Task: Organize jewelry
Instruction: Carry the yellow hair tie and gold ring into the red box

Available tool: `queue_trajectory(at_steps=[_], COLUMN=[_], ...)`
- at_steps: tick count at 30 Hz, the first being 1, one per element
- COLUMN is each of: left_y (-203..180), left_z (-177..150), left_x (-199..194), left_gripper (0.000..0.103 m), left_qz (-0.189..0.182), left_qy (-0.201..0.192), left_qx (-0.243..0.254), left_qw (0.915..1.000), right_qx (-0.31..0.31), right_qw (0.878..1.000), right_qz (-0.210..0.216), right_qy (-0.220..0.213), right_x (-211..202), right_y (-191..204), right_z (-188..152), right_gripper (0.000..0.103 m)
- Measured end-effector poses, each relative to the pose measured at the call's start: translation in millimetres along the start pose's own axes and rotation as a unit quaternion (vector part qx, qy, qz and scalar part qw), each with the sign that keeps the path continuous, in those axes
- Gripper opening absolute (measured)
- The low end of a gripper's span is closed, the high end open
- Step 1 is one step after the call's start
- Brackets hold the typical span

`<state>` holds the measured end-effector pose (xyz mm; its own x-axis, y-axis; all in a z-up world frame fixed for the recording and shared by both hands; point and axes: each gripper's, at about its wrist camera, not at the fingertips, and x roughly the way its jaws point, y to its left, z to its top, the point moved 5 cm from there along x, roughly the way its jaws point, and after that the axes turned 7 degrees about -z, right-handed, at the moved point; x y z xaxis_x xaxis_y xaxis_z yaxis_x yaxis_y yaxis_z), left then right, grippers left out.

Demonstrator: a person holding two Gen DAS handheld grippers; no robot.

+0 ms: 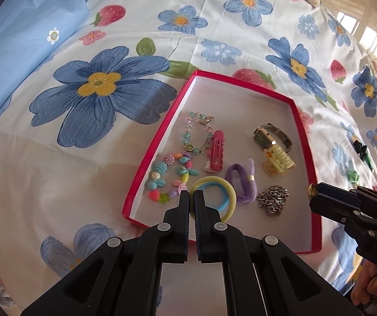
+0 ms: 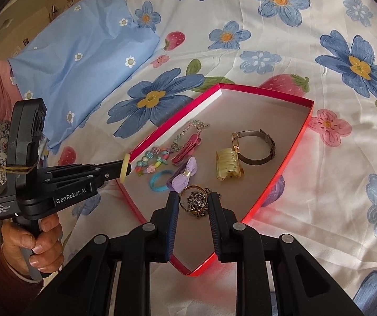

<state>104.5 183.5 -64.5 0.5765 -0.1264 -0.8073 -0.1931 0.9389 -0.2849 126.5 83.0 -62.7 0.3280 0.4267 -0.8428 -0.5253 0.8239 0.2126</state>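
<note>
My right wrist view shows what the left one cannot: my left gripper (image 2: pixel 125 168) from the side, its jaws clamped together on a yellow hair tie (image 2: pixel 125 167) at the red tray's (image 2: pixel 297 142) nine o'clock edge. It also shows my right gripper (image 2: pixel 192 200) clamped on a gold ring (image 2: pixel 193 198), held above a metal chain (image 2: pixel 197 202). My left wrist view sees that ring only as a speck at the right gripper's tip (image 1: pixel 312 191), at the tray's four o'clock. Inside the tray lie a beaded bracelet (image 1: pixel 167 177) at nine o'clock, a pink hair clip (image 1: pixel 216 150) centrally, a purple bow tie (image 1: pixel 241 180), a blue hair tie (image 1: pixel 214 197), a yellow claw clip (image 1: pixel 280 159) and a watch (image 1: pixel 271 137) at two o'clock.
</note>
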Motion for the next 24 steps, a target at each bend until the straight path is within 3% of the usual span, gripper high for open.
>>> queue_trajectory(at_steps=[24], left_y=[5], left_z=[3], left_x=[42], left_gripper=[0.003], left_qz=[0.023], left_qy=[0.035], left_qx=[0.012], left_qw=[0.9991], right_qx=[-0.023], right_qw=[0.999], right_qz=[-0.022], right_qy=[0.045], right_x=[39], right_y=[1], right_z=[-8], right_gripper=[0.023])
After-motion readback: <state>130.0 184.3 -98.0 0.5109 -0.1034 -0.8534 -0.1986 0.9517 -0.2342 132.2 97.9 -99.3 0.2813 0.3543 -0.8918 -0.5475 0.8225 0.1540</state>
